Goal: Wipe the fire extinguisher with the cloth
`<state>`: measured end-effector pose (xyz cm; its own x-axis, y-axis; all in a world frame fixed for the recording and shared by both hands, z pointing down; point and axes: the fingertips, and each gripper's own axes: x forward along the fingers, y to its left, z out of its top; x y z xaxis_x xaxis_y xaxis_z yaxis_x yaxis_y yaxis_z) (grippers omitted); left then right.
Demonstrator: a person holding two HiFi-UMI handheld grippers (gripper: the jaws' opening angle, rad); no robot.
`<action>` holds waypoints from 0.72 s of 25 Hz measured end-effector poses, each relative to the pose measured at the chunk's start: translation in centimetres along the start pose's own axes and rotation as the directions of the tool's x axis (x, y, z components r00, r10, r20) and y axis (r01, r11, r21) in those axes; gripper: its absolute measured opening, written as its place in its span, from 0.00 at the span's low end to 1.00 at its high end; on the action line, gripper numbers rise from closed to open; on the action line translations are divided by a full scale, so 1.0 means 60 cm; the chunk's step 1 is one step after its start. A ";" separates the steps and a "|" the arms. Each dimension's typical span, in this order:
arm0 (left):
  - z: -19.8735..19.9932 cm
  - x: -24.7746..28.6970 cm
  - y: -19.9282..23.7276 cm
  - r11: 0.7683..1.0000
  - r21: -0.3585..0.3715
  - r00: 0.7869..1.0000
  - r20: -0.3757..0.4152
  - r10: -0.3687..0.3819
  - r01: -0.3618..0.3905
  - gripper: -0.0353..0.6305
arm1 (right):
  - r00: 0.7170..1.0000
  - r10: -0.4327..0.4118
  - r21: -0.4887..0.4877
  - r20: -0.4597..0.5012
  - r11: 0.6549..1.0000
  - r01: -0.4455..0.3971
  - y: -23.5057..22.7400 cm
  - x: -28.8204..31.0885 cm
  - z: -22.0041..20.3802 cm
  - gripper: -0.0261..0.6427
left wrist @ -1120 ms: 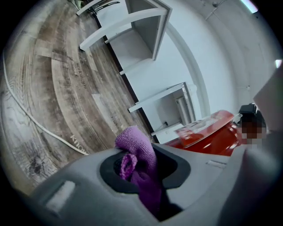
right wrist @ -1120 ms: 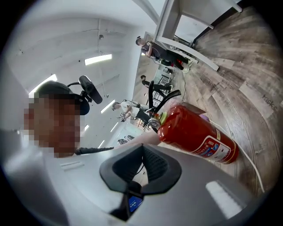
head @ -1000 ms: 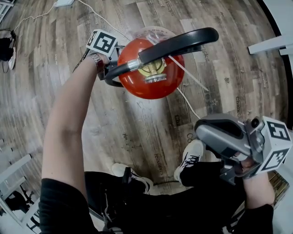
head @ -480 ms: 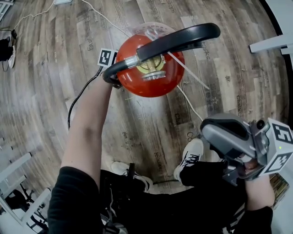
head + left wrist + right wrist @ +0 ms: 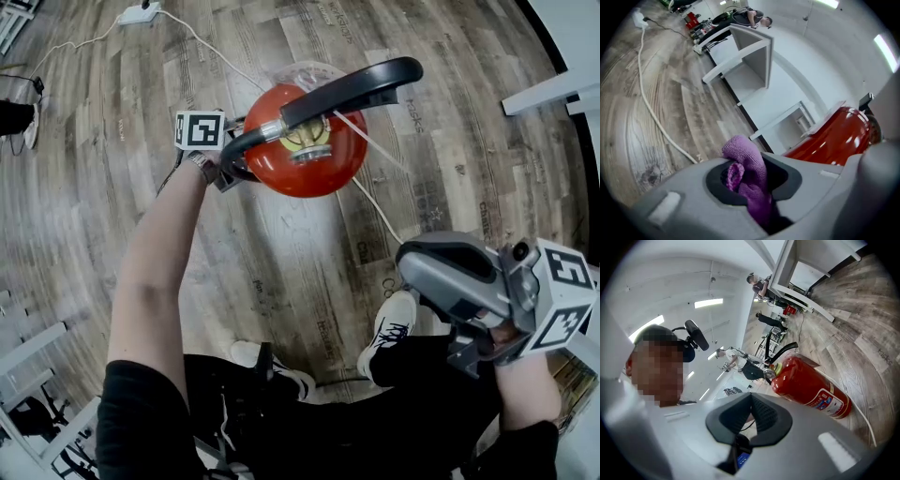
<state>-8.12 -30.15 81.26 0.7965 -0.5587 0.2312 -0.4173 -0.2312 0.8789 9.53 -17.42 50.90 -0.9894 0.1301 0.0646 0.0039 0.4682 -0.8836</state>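
Observation:
The red fire extinguisher stands upright on the wood floor, its black hose arching over the top. My left gripper is at the extinguisher's left side, shut on a purple cloth that bulges out between the jaws. In the left gripper view the red body lies just to the right of the cloth; whether they touch is hidden. My right gripper hangs low at the right near the person's legs, shut with nothing in it. The right gripper view shows the whole extinguisher at a distance.
A white power strip and its cable lie on the floor beyond the extinguisher. White desk frames stand at the right, a white rack at the lower left. The person's shoes are just below the extinguisher.
My left gripper with the cloth has shifted down and leftward along the extinguisher's left side. The right gripper has stayed where it was.

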 end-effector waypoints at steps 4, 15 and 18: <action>0.075 -0.066 -0.077 0.995 0.104 1.000 -0.004 0.003 -0.003 0.16 | 1.000 0.011 -0.018 0.000 1.000 -0.011 0.010 0.005 -0.002 0.04; 0.250 -0.114 -0.494 0.679 0.733 0.999 0.011 0.033 -0.031 0.16 | 1.000 0.006 -0.083 0.006 0.997 -0.006 -0.008 0.007 0.001 0.04; 0.214 -0.046 -0.625 0.443 0.895 0.995 -0.089 0.052 0.057 0.16 | 1.000 0.000 -0.082 0.006 0.997 0.001 -0.012 0.005 0.005 0.04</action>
<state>-0.30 -30.17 42.29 0.8094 -0.4968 0.3131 -0.5310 -0.8469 0.0290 9.20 -17.98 51.41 -0.9902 0.1247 0.0622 0.0148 0.5381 -0.8427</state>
